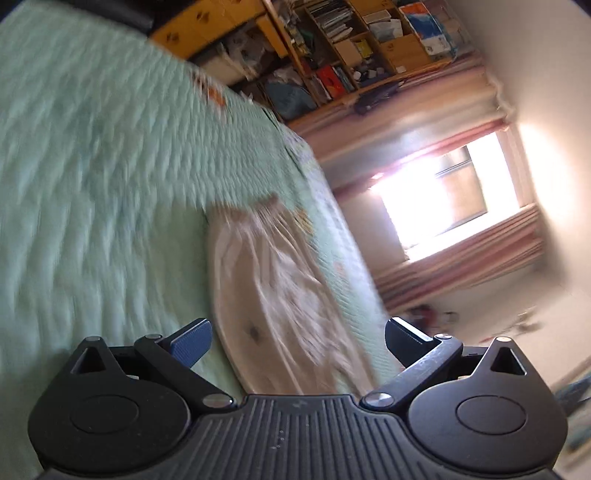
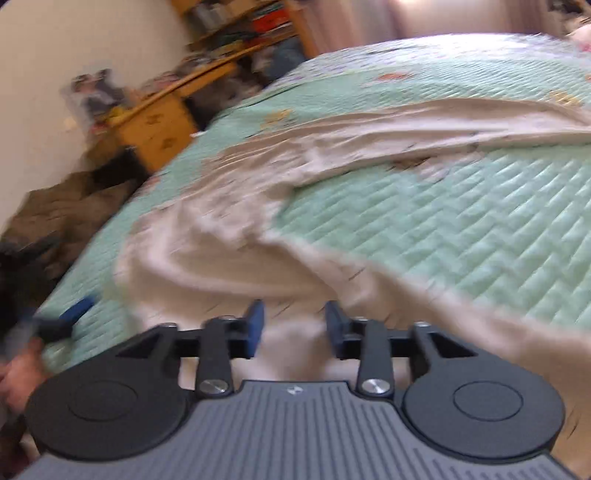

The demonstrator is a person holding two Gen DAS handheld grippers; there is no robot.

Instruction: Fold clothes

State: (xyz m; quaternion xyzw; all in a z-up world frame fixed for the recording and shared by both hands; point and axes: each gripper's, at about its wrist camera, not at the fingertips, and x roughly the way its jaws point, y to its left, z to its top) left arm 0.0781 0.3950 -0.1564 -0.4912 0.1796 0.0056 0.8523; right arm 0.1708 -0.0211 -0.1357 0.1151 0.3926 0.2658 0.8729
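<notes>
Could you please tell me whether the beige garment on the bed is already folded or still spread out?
Spread out, not folded: the beige garment lies rumpled and stretched across the green quilt, with no neat fold visible.

Beige garment [image 2: 295,206] crumpled across green quilted bedspread [image 2: 461,229], frame centre; right gripper [image 2: 294,325] jaws parted, cloth between.

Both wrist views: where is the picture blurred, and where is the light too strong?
Left wrist view: the window is blown out to white, the green bed cover and the beige garment are smeared by motion, while the left gripper is sharp. Right wrist view: the garment and shelves are blurred, the right gripper is sharp, and straight edges bend near the rim.
</notes>
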